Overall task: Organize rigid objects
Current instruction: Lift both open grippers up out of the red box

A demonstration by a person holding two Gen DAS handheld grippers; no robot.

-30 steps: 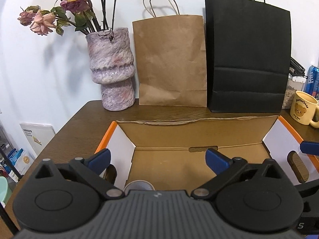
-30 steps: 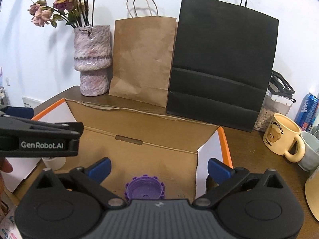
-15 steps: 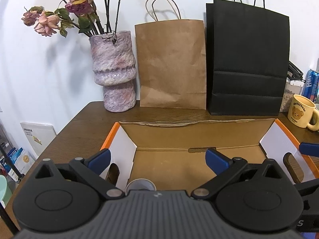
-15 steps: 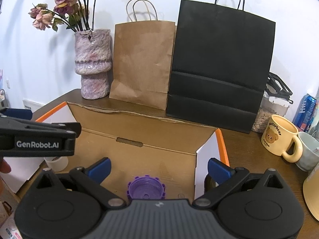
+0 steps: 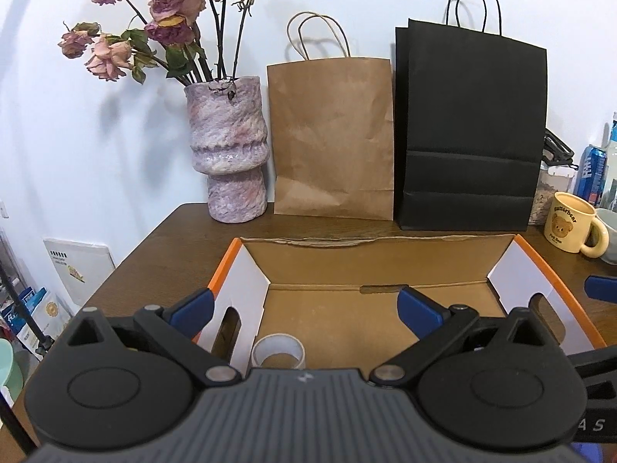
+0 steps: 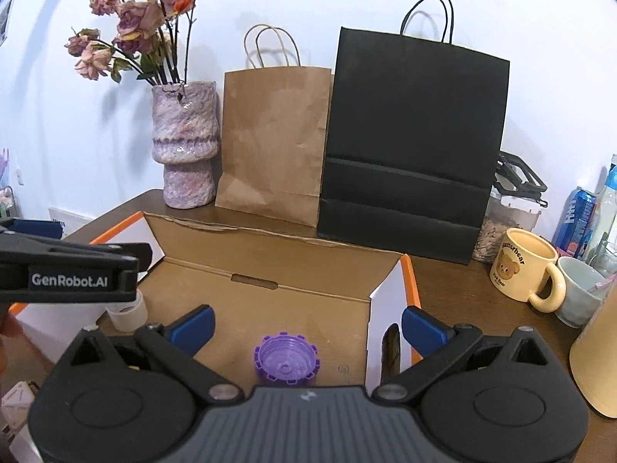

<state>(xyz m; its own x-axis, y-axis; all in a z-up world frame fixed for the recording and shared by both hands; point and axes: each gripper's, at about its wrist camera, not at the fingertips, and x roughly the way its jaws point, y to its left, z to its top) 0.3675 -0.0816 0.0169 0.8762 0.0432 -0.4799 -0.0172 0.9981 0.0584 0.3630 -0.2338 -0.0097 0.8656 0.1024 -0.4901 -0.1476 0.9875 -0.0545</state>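
Both grippers have lifted back since 1 s ago; more of the box [image 5: 385,254] shows. L jaws open over the white tape roll [image 5: 278,351], R jaws open over the purple cap [image 6: 286,360], both on the box floor. Next: keep clear of walls, lift straight.

Purple-pink vase [image 5: 227,154] w/ dried roses [image 5: 162,27] stands at back left of wooden table [image 5: 162,247], against white wall. Brown paper bag [image 5: 331,139] just right of it, upright; black paper bag [image 5: 470,131] next, touching or nearly. Right of black bag: clear jar [image 6: 505,227] w/ seeds, blue can [image 6: 574,220], cream bear mug [image 6: 524,274] w/ grey cup [image 6: 578,289] just beside its handle. Books & papers [image 5: 77,266] on floor, left of table.
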